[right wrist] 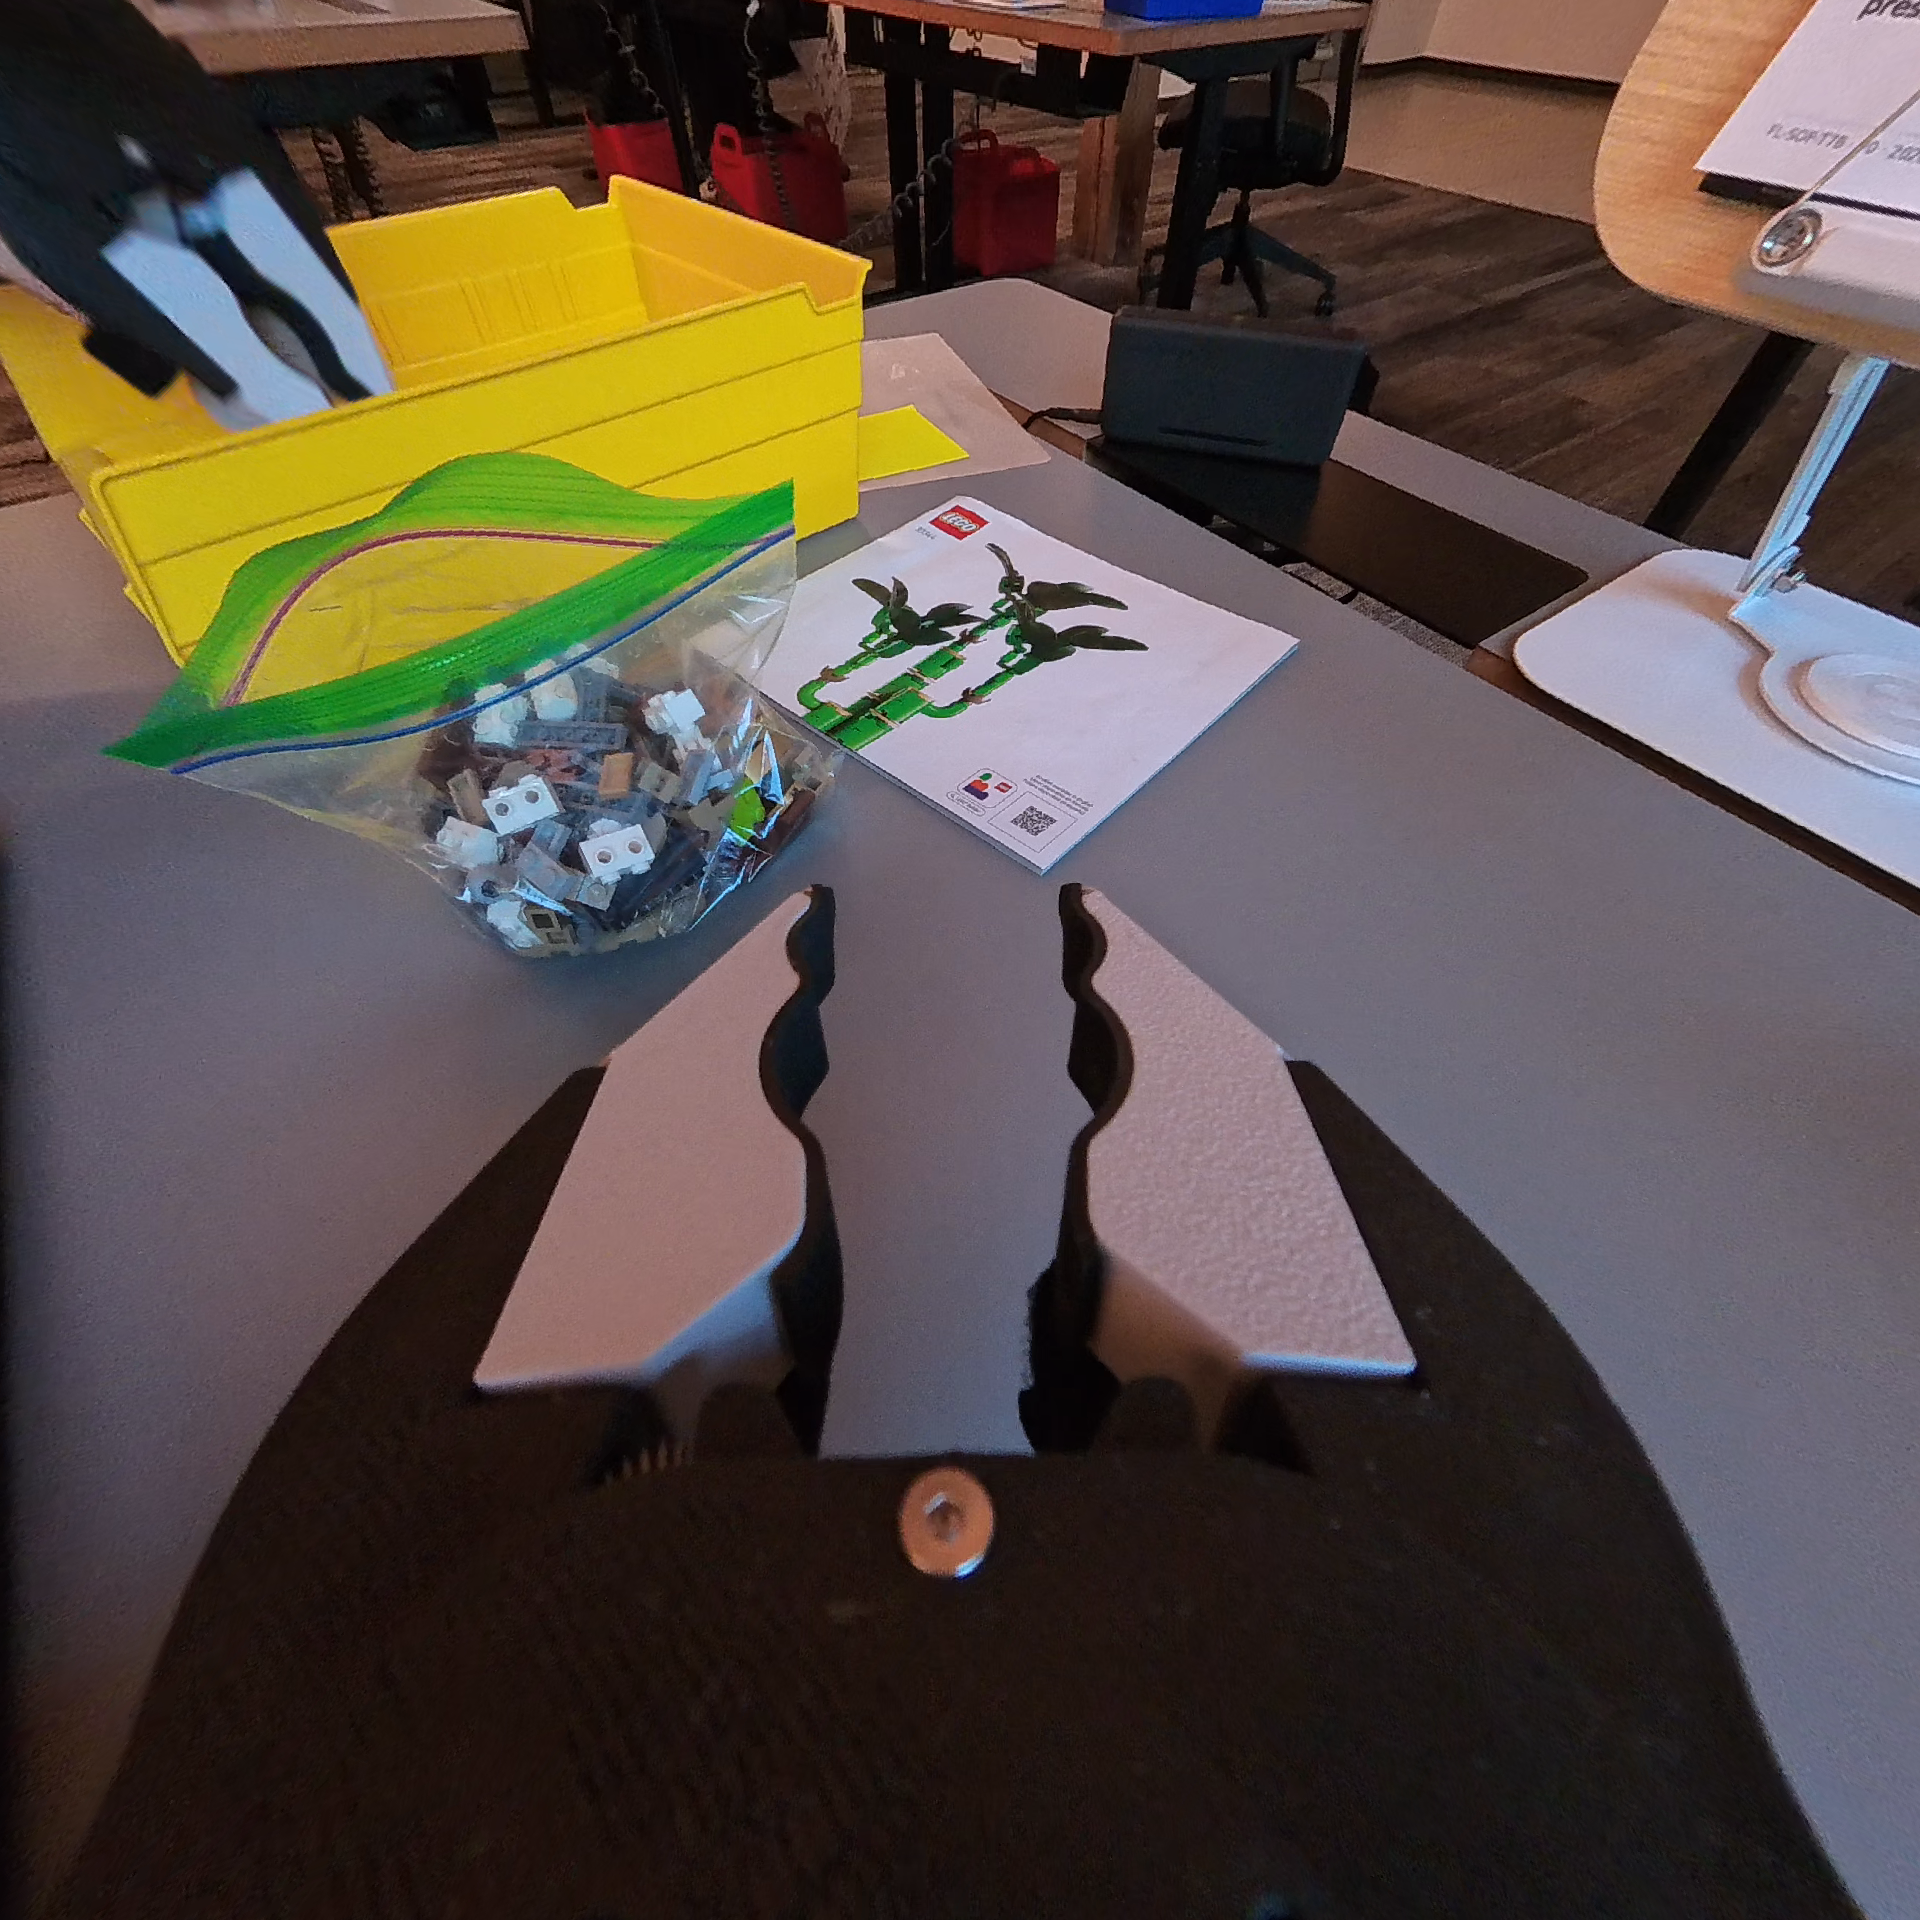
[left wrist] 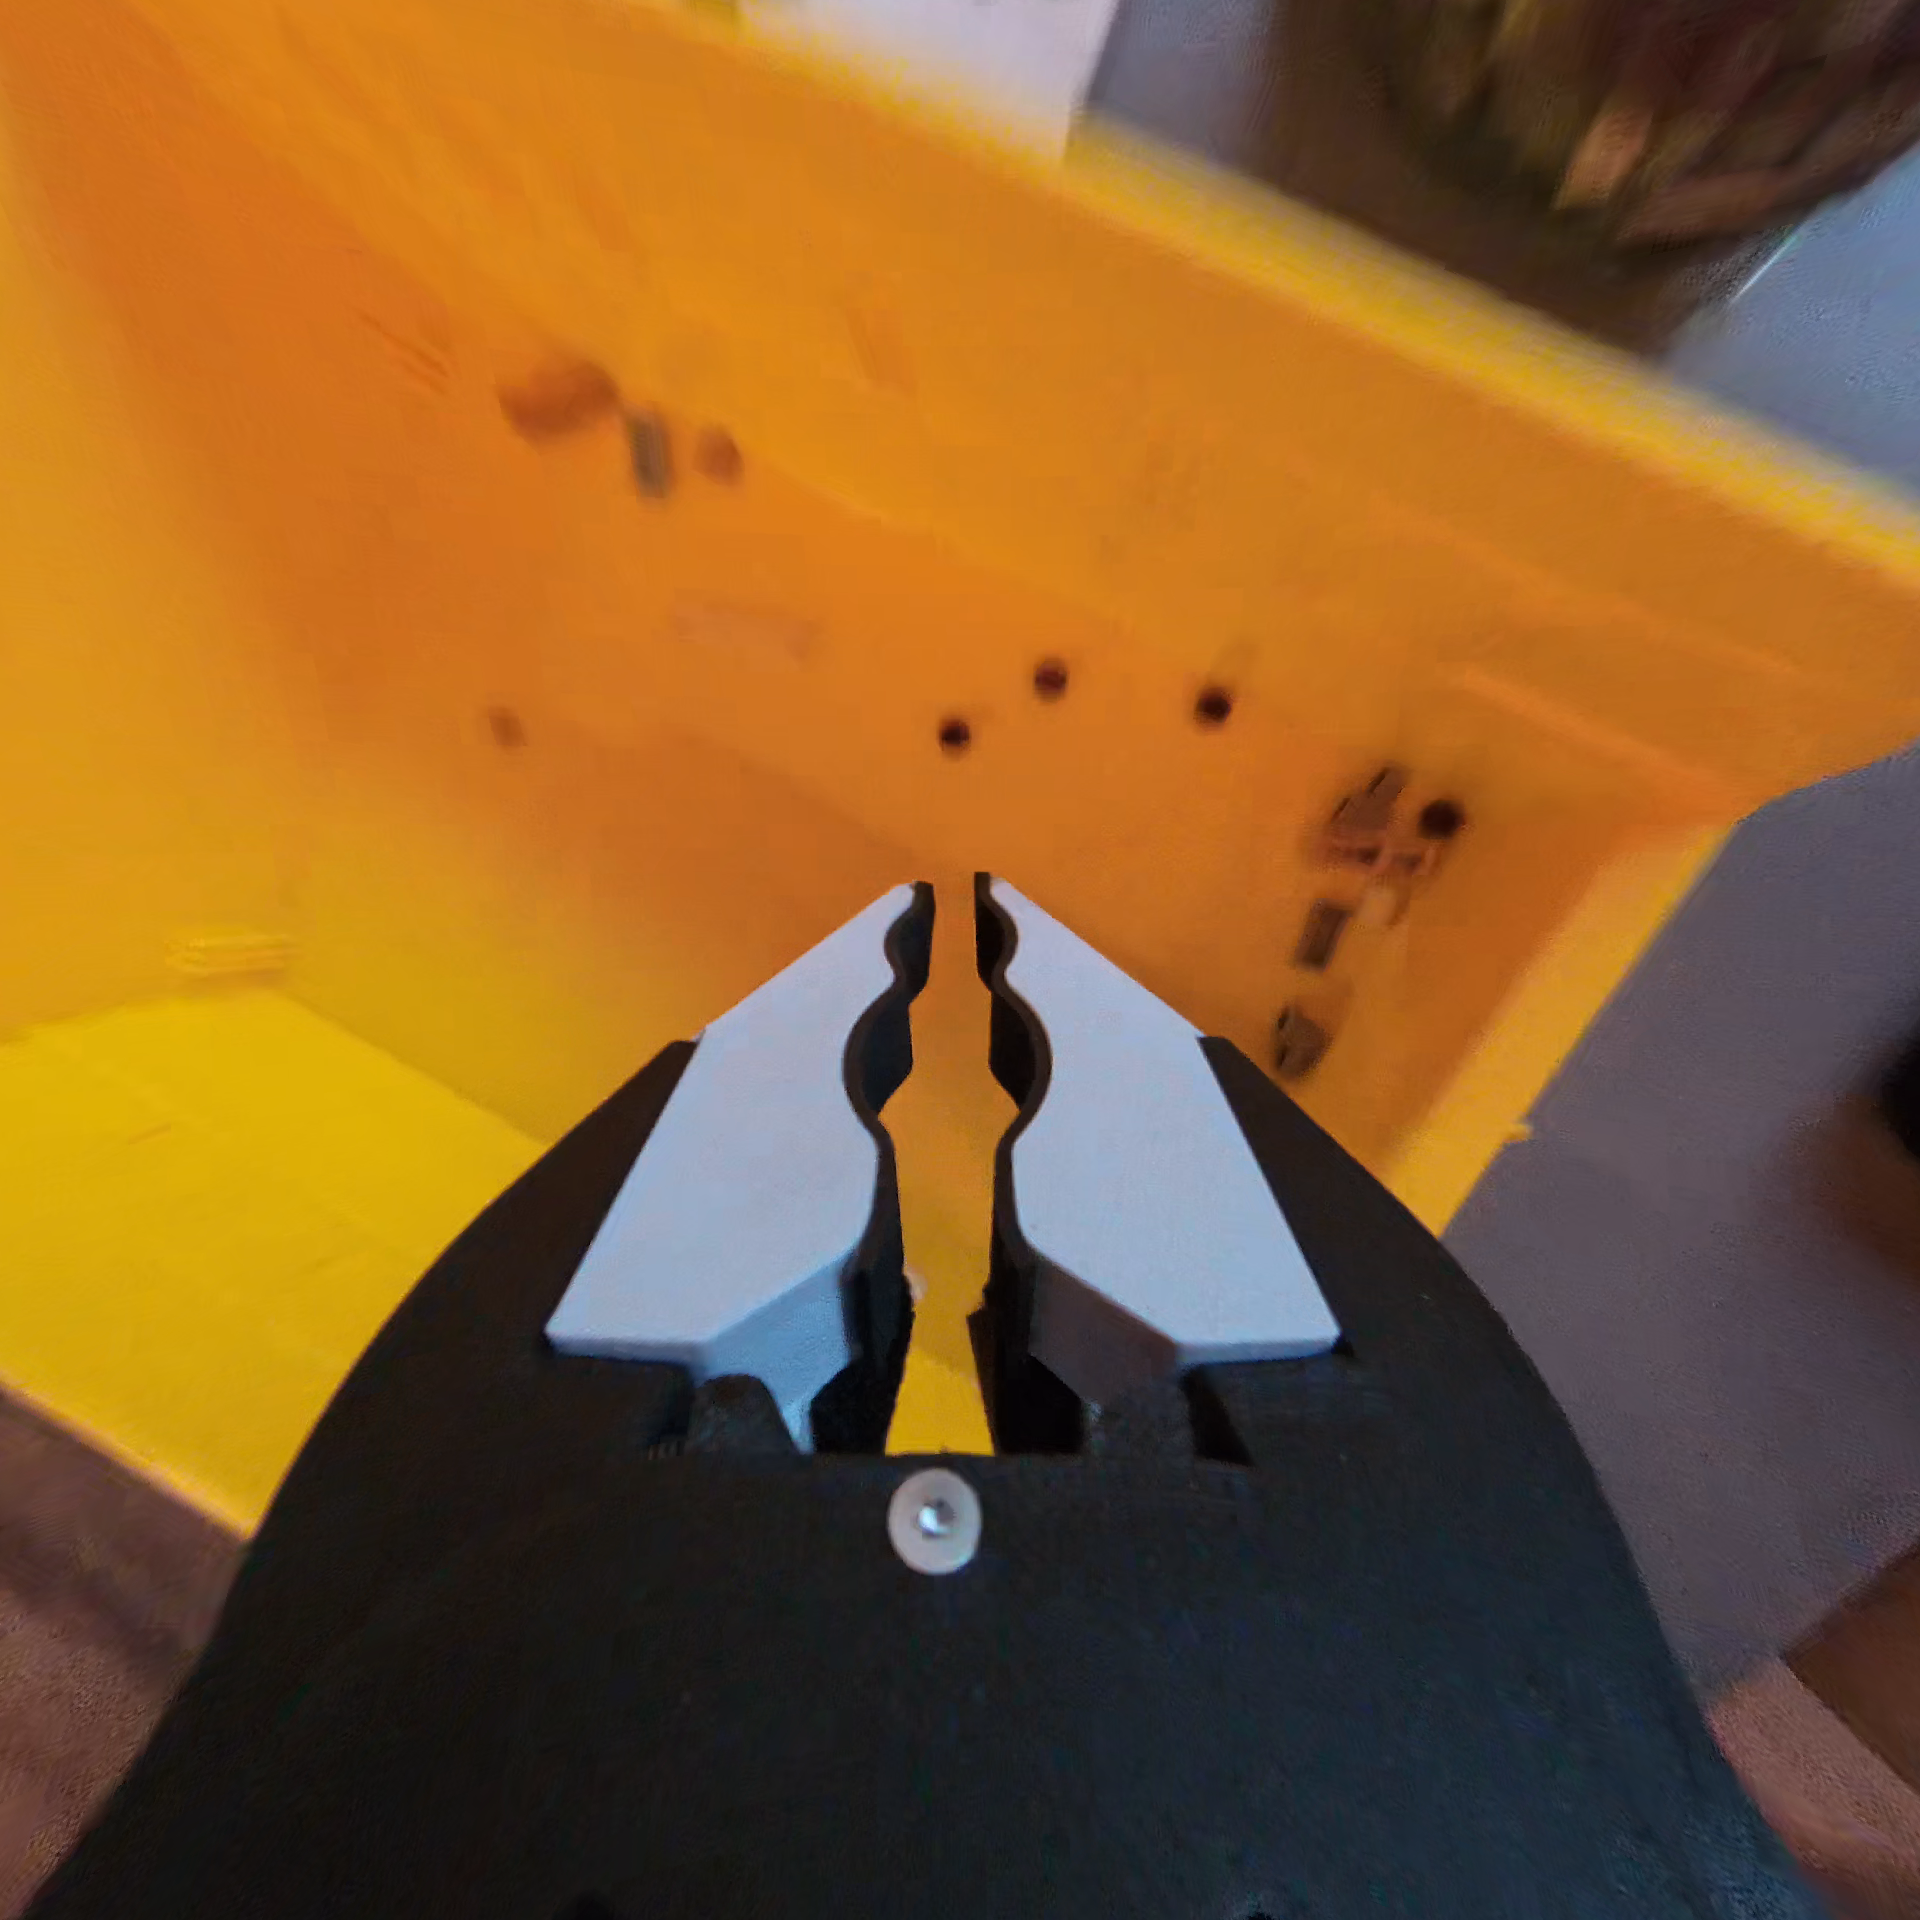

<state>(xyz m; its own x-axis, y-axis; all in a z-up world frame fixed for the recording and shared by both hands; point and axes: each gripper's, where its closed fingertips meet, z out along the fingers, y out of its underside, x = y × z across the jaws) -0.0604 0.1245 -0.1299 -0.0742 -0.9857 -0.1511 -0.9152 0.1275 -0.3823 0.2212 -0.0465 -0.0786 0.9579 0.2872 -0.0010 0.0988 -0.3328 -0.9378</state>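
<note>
My left gripper [left wrist: 954, 883] is inside a yellow plastic bin [left wrist: 1039, 312], pointing at its floor. Its jaws are nearly together with nothing between them. A few small dark loose bricks [left wrist: 1351, 862] lie on the bin floor to the right of the tips, and more [left wrist: 582, 400] lie farther left. The view is blurred. My right gripper [right wrist: 945, 894] is open and empty above the grey table [right wrist: 1455, 1039]. A clear zip bag of small bricks [right wrist: 582, 790] with a green seal stands just ahead to its left. A building-instruction booklet [right wrist: 1039, 686] lies ahead. The left gripper [right wrist: 301, 405] also shows over the bin [right wrist: 520, 436].
A black box [right wrist: 1226, 384] sits at the table's far edge. A yellow sheet in a clear sleeve [right wrist: 914, 436] lies beside the bin. A white stand base [right wrist: 1714, 665] and a wooden board with paper [right wrist: 1704, 208] are at the right. Red bags [right wrist: 997, 197] and desks stand beyond. Some 35 centimeters of space lies between my two pairs of fingers.
</note>
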